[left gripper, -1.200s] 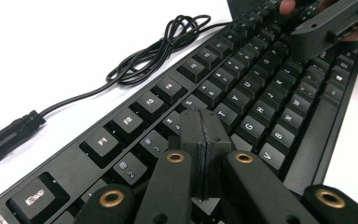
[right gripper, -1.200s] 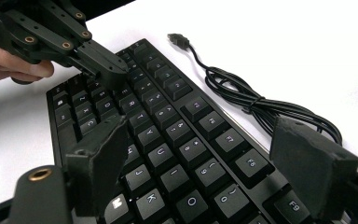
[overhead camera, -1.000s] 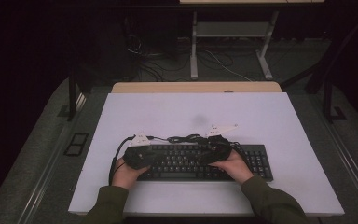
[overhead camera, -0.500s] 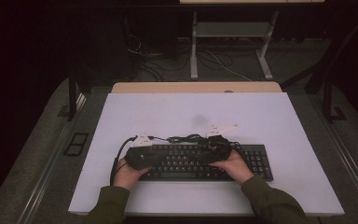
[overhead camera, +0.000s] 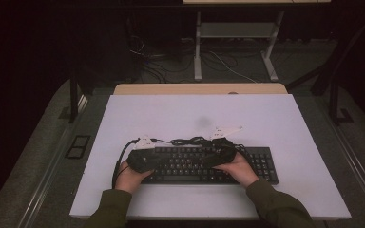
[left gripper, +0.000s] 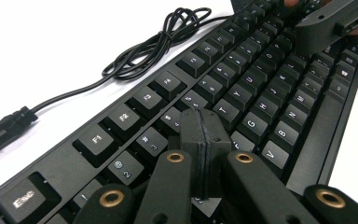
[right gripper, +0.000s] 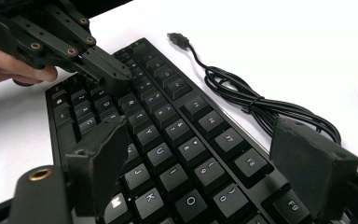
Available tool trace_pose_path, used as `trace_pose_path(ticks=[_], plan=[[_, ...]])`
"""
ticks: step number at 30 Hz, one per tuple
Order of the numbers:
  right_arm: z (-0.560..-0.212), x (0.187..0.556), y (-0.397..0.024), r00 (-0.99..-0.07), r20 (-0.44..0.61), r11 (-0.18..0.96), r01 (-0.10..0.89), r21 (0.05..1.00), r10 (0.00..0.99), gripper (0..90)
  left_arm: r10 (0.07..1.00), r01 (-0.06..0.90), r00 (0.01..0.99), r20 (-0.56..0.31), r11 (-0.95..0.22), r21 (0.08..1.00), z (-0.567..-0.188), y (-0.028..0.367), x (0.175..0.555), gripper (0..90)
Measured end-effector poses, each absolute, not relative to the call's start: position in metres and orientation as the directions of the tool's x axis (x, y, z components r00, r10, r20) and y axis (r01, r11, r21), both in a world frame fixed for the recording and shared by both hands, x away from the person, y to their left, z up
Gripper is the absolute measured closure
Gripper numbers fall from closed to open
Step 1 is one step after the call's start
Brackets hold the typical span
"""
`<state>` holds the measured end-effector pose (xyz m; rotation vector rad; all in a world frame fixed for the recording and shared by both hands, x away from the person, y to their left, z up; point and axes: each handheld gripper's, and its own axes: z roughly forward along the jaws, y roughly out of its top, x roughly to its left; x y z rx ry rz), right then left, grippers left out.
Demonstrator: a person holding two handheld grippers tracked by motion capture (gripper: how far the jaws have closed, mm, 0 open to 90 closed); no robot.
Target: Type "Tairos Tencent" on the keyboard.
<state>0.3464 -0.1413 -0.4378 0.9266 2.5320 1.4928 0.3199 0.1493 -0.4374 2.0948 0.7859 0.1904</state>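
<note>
Press keys on the keyboard (overhead camera: 204, 164) with the left gripper's (left gripper: 200, 122) closed jaws; keep the right gripper's (right gripper: 205, 154) open jaws clear.

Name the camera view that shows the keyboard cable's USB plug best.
The right gripper view: the black cable's metal-tipped USB plug lies bare on the white table, apart from the black keyboard. The left gripper view gives a blurred dark plug; in the high view the plug is too small to make out.

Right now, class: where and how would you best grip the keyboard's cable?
Grip the cable at its bundled loops, coming from above on the bare table behind the keyboard. There the strands lie gathered in one thicker bunch, clear of the keys; the single strand elsewhere lies thin and flat.
</note>
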Motion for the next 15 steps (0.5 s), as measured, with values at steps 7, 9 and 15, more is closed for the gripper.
trace_pose_path(ticks=[7,9,15], plan=[[-0.4347,0.3438,-0.1413,-0.840,0.241,0.361,0.445,0.820,0.487,21.0,0.598,0.461,0.788,-0.147,-0.415,0.784,-0.4346,0.1502,0.3186,88.5],[-0.4333,0.3427,-0.1409,-0.843,0.244,0.366,0.444,0.818,0.480,27.6,0.599,0.462,0.787,-0.149,-0.410,0.787,-0.4343,0.1503,0.3181,84.7],[-0.4319,0.3400,-0.1393,-0.863,0.264,0.383,0.440,0.812,0.431,49.7,0.602,0.454,0.785,-0.148,-0.395,0.799,-0.4320,0.1501,0.3159,72.9]])
